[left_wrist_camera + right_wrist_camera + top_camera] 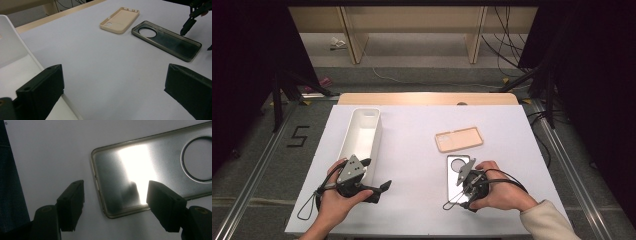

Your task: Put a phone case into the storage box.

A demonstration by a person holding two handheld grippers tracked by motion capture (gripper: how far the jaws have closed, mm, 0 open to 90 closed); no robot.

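White table surface point(422, 150) carries a grey phone case point(140, 170) lying flat at your right, just beside a beige phone case point(459, 139), with a white bin point(360, 137) at your left. Your right gripper point(115, 195) hangs over the grey case's near end, jaws wide and gripping nothing. Your left gripper point(112, 87) rests beside the bin, jaws spread wide and empty.

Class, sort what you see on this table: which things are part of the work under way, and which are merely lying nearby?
In the job:
- grey phone case, lying flat on the table
- right gripper, jaws open above the case's end
- left gripper, open, beside the tray

Lying about:
- beige phone case, apart from the grey one
- white tray
- cables on the floor
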